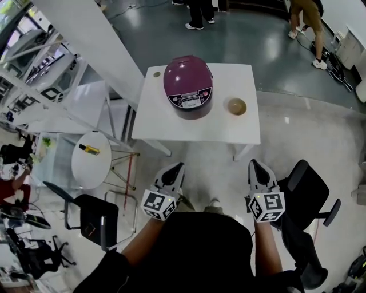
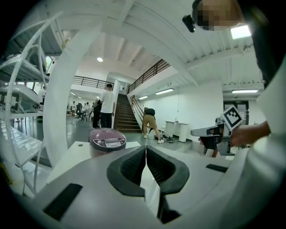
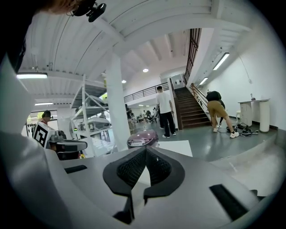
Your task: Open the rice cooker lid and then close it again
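**A:** Where does the rice cooker (image 1: pixel 188 86) stand?

**B:** On the white table (image 1: pixel 171 129); a maroon cooker toward the far edge, about midway between the left and right edges; lid down, control panel facing the person; both gripper views catch it ahead of the jaws as well.

**A:** And the grippers?

**B:** The left gripper (image 1: pixel 176 167) and the right gripper (image 1: pixel 255 165) are held side by side over the floor (image 1: pixel 217 166), short of the table's near edge and well apart from the cooker; each has its jaws pressed together with nothing between them; the left gripper view shows them meeting along a thin line, and the right gripper view shows the same.

**A:** What else is on the table?

**B:** A small tan bowl (image 1: pixel 237 106) sits upright to the cooker's right, near the right edge and not touching the cooker; a small round thing (image 1: pixel 156 74) lies at the far left corner, too small to identify.

**A:** And around it?

**B:** A small round table (image 1: pixel 86 169) off the left edge with a yellow item (image 1: pixel 89 149) on it; a black chair (image 1: pixel 94 217) at the person's left and another (image 1: pixel 309 194) at the right; people (image 1: pixel 199 12) stand beyond the far edge.
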{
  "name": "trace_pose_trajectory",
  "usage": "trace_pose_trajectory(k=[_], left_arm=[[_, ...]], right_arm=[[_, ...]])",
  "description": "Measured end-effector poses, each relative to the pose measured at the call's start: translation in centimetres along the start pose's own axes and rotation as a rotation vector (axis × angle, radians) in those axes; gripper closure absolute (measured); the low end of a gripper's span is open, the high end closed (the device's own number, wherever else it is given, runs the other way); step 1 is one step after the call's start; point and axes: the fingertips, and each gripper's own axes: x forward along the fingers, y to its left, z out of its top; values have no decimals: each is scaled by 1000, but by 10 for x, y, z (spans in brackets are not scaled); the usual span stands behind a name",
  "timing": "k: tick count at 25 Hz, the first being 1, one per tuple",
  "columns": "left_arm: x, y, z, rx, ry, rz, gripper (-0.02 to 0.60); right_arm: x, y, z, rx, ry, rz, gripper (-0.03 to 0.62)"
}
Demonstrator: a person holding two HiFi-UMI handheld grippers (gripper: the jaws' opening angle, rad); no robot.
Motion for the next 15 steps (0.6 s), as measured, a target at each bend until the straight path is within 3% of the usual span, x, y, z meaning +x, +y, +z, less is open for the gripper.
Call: trace_pose_trajectory(k=[5,9,15], left_arm=[[-7,7,15,17,-44,44,577],[-11,-2,27,86,-70,45,577],[-17,-11,27,61,-88,49,577]], right_arm=[[-1,17,18,-46,-25,34,595],[-3,15,17,-74,-17,52,595],[-6,14,16,-92,-11,56,595]])
